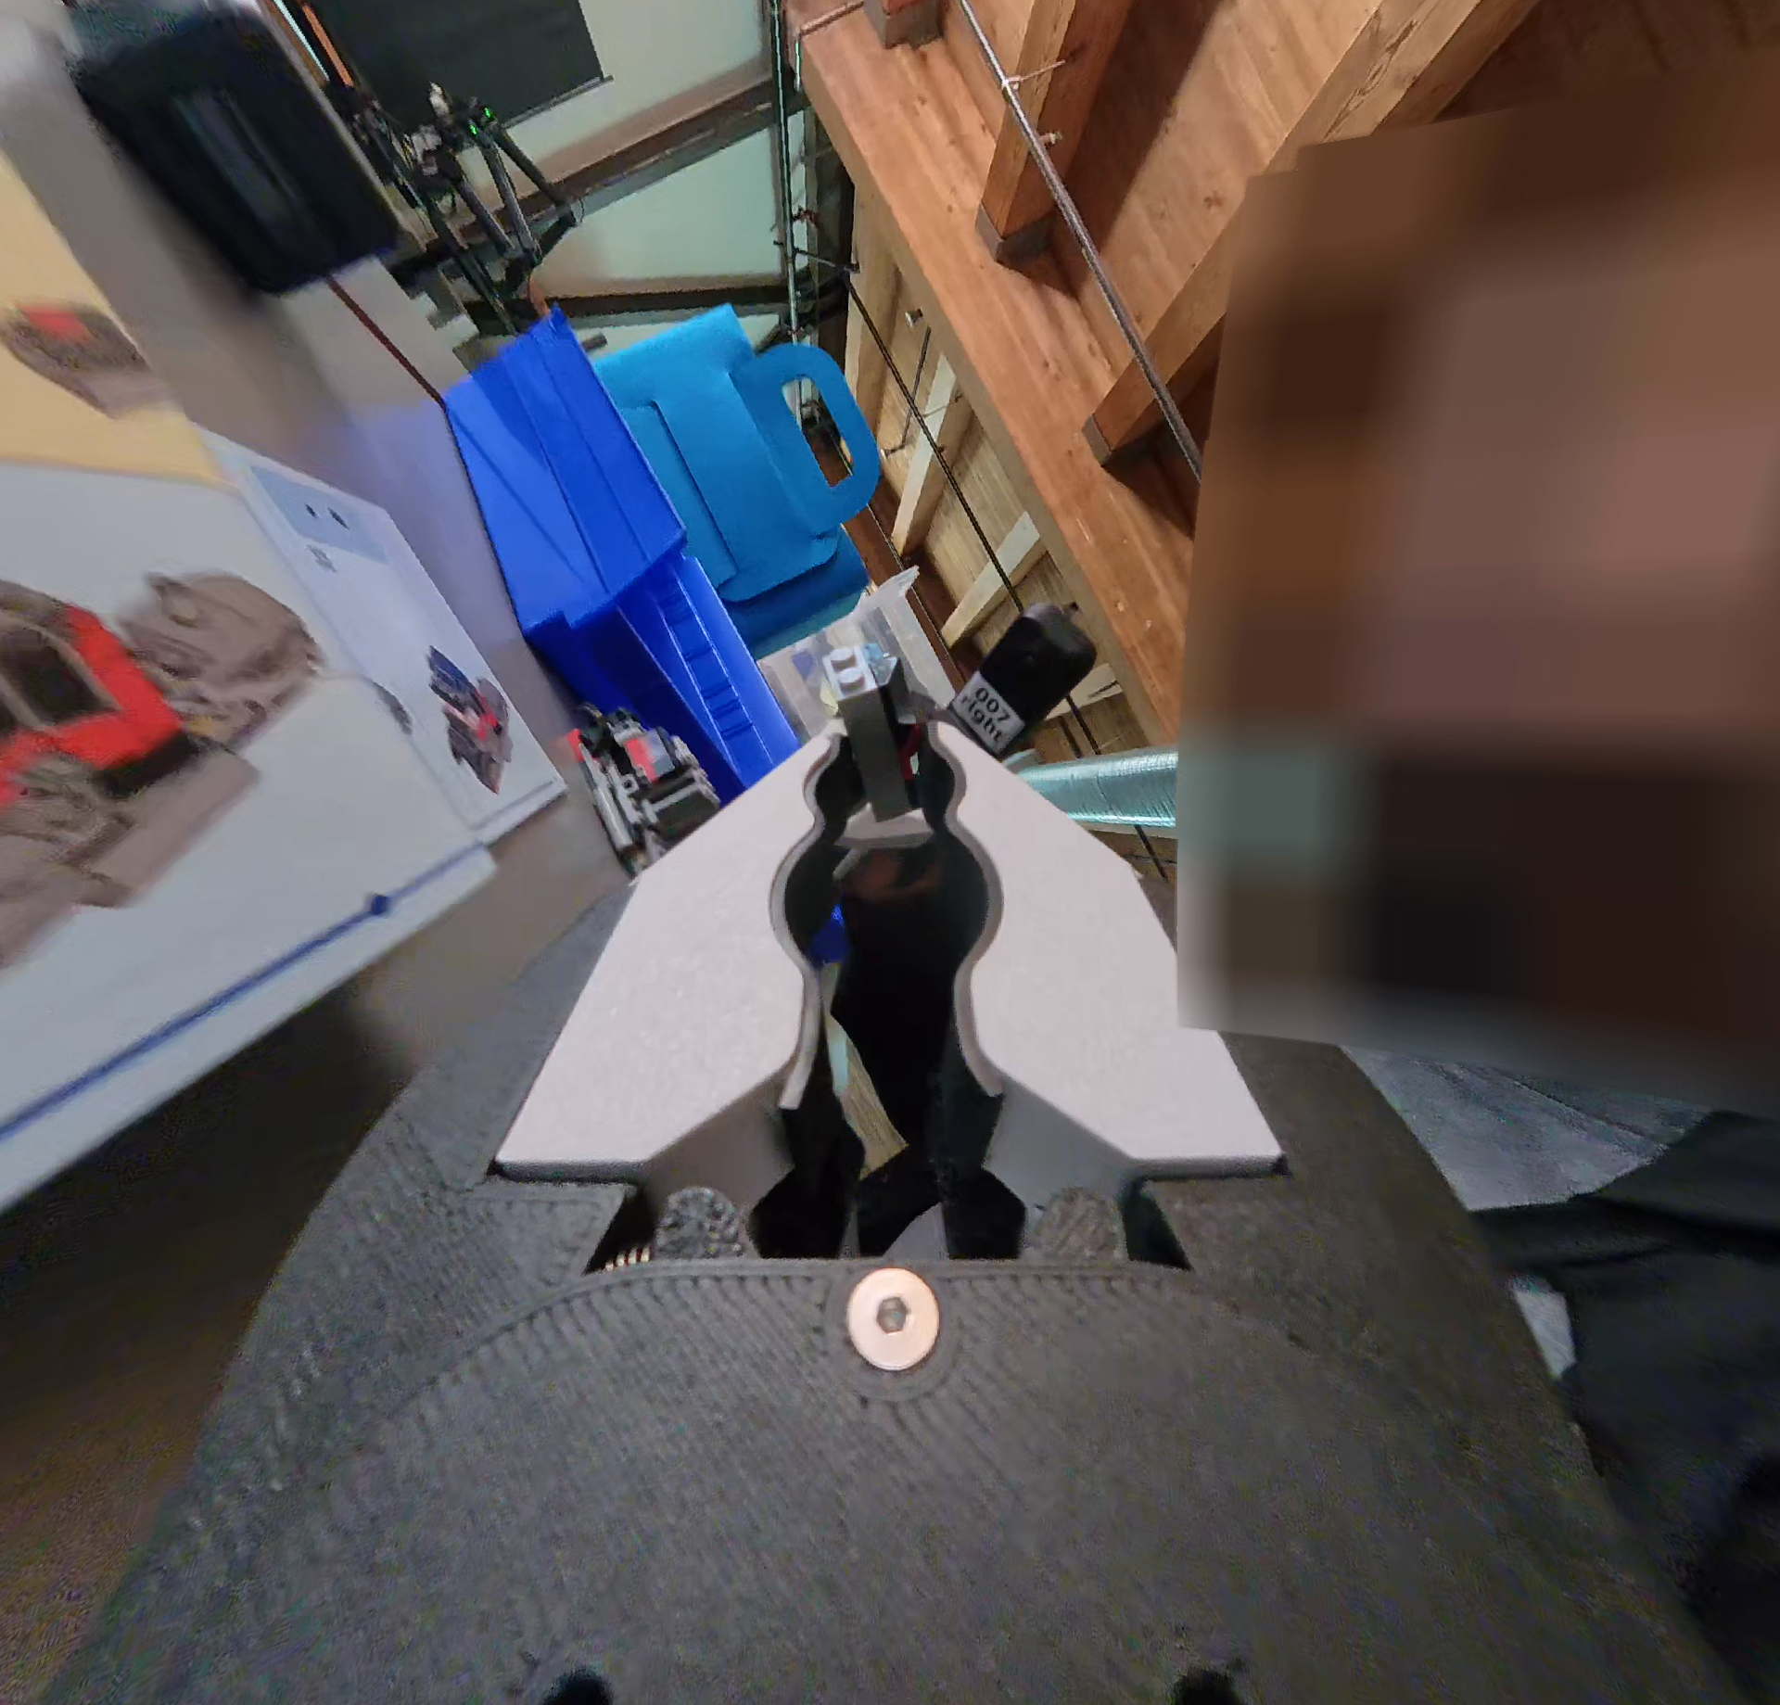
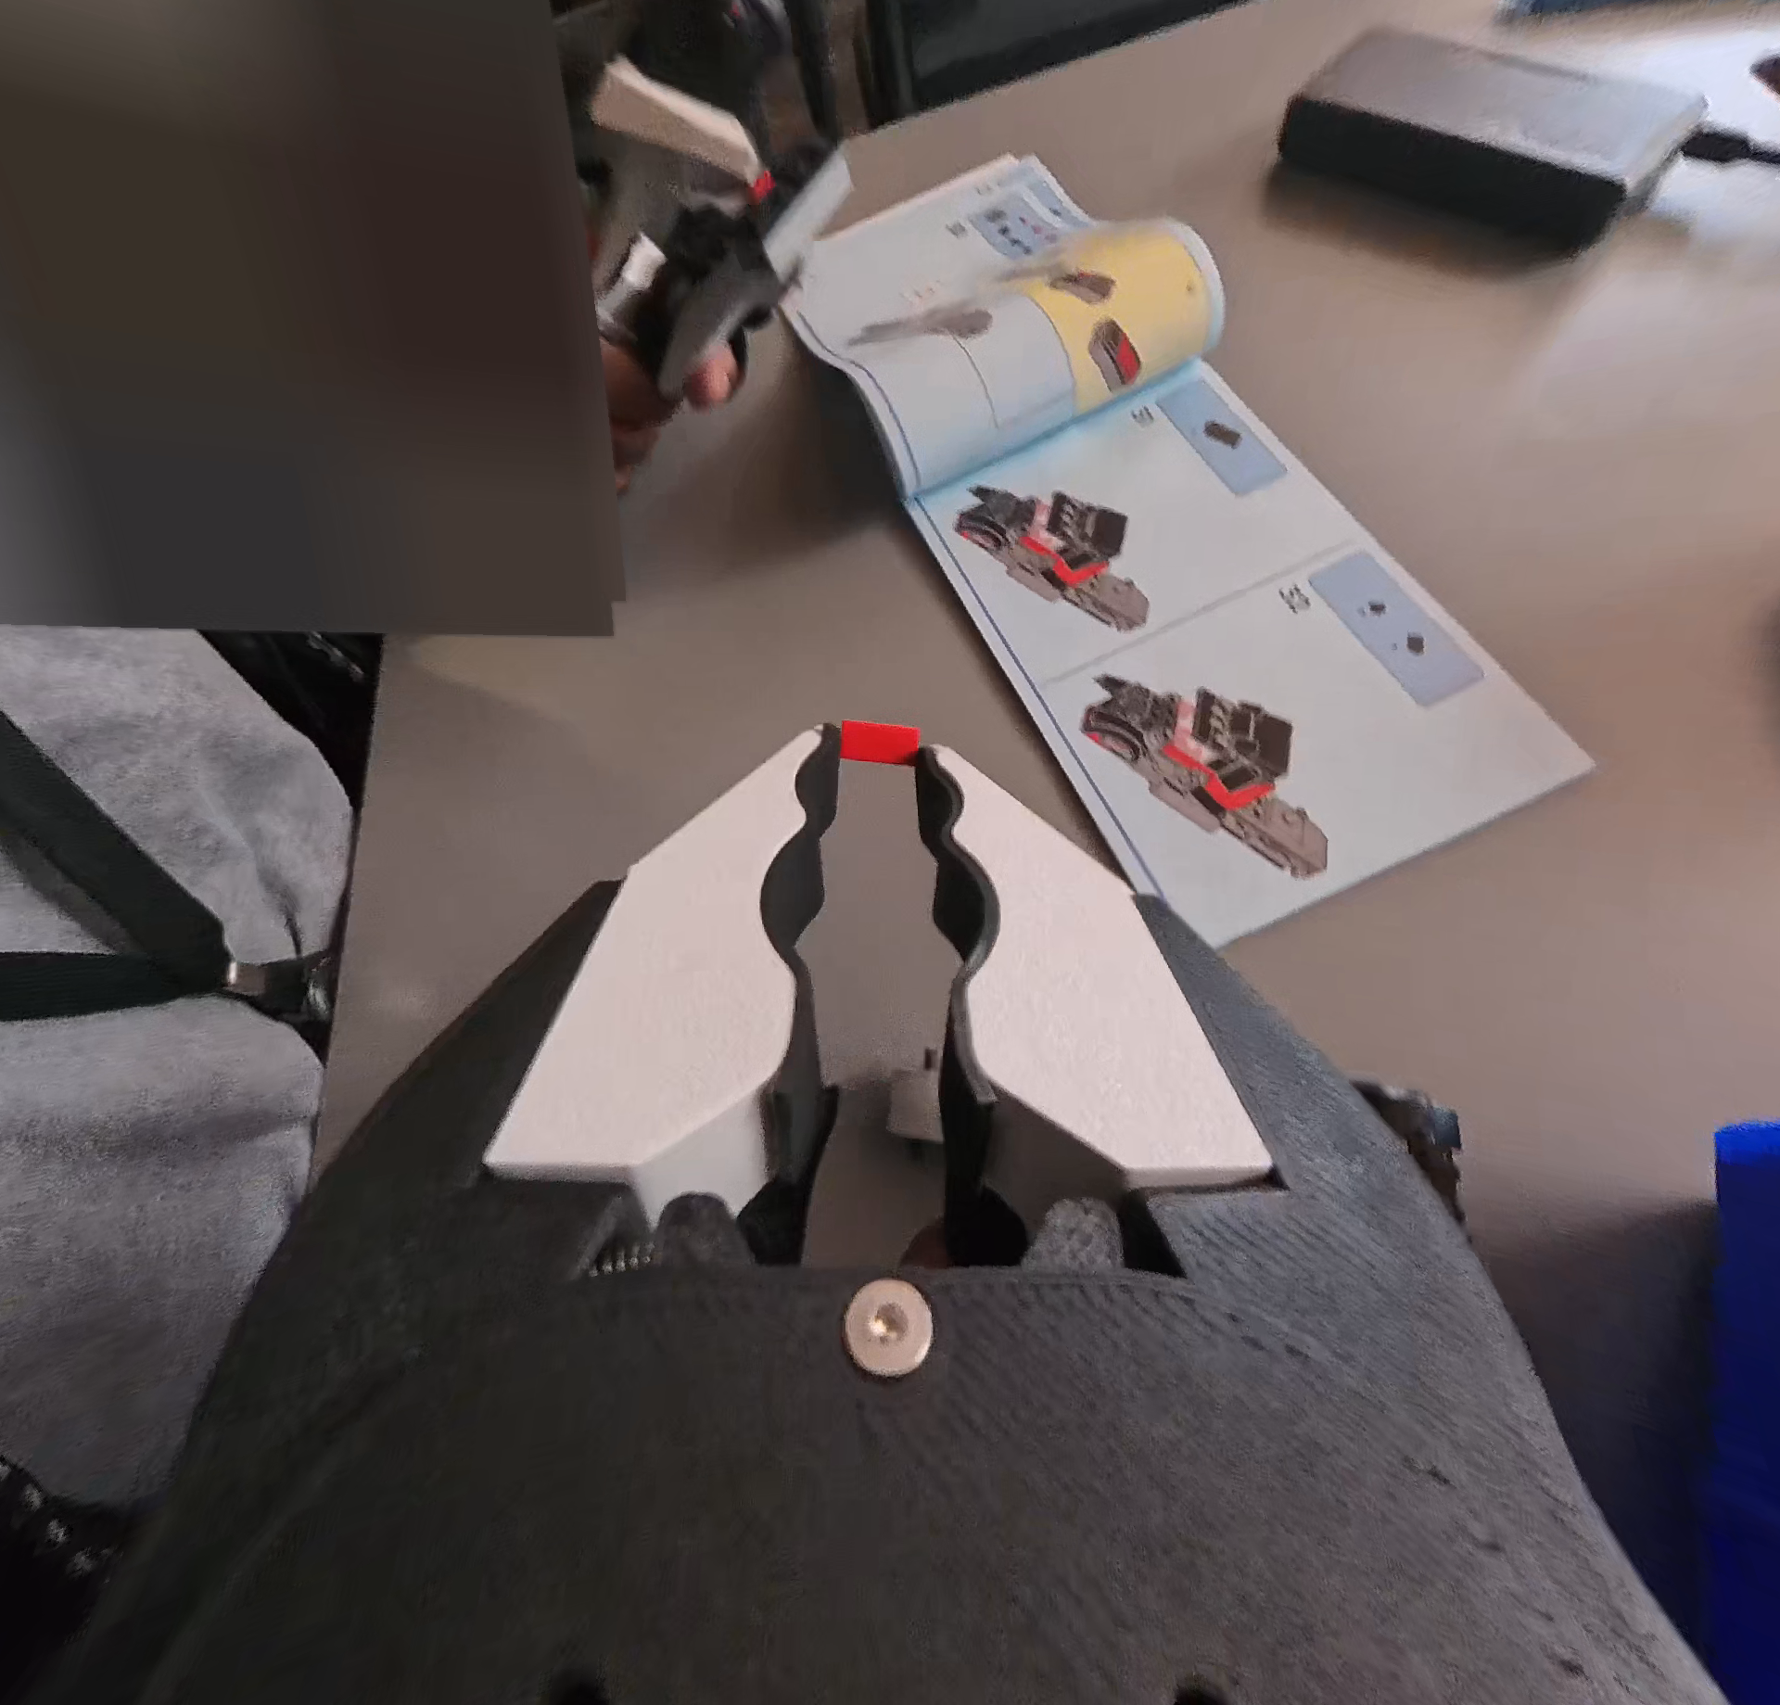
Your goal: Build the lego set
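Both claws pinching lego bits, held up off the table.

Right claw point(image 2: 878, 751) is gripping a red piece point(image 2: 876, 743) at its tips, with the open manual point(image 2: 1243, 618) lying ahead and to its right on the grey table point(image 2: 732, 618). Left claw point(image 1: 881, 773) is clamping a small grey build point(image 1: 872, 734), with blue bins point(image 1: 616, 541) sitting beyond it to the left, next to the half-built model point(image 1: 641, 773).

Left wrist view tilted sideways, near table; right looks down; both share instruction booklet point(image 2: 1137, 541).
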{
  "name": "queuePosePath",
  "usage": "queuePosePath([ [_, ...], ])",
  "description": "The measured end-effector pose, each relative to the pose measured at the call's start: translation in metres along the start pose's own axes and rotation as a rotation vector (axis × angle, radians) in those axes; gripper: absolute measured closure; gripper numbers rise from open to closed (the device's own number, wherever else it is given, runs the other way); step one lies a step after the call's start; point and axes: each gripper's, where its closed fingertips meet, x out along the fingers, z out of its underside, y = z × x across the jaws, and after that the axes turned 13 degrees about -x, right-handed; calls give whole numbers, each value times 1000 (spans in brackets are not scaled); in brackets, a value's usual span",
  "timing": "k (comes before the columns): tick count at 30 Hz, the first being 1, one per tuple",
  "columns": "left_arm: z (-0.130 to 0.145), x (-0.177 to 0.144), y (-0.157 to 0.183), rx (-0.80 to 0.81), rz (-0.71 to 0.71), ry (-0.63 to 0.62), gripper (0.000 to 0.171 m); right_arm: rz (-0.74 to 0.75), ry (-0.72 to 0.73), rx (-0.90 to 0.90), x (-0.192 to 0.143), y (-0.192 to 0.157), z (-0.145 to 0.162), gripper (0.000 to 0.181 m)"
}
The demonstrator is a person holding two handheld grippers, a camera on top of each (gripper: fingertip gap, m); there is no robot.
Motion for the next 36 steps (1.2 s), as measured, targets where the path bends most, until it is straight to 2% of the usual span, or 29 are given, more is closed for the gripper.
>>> queuePosePath([
  [6, 53, 29, 0, -84, 46, -96, 157, -88, 52, -128, 8, -28, -33, 165],
  [10, 72, 36, 0, -92, 48, -144, 157, -140, 60, -222, 14, -49, -53, 165],
  [18, 85, 35, 5, -87, 62, -188, 158, -153, 1, -327, 20, -65, -71, 165],
  [24, 90, 35, 7, -83, 65, -206, 158, -144, -116, -416, 24, -63, -69, 165],
  [36, 93, 34, 9, -94, 82, -229, 158, -246, -307, -550, 27, -62, -65, 165],
])
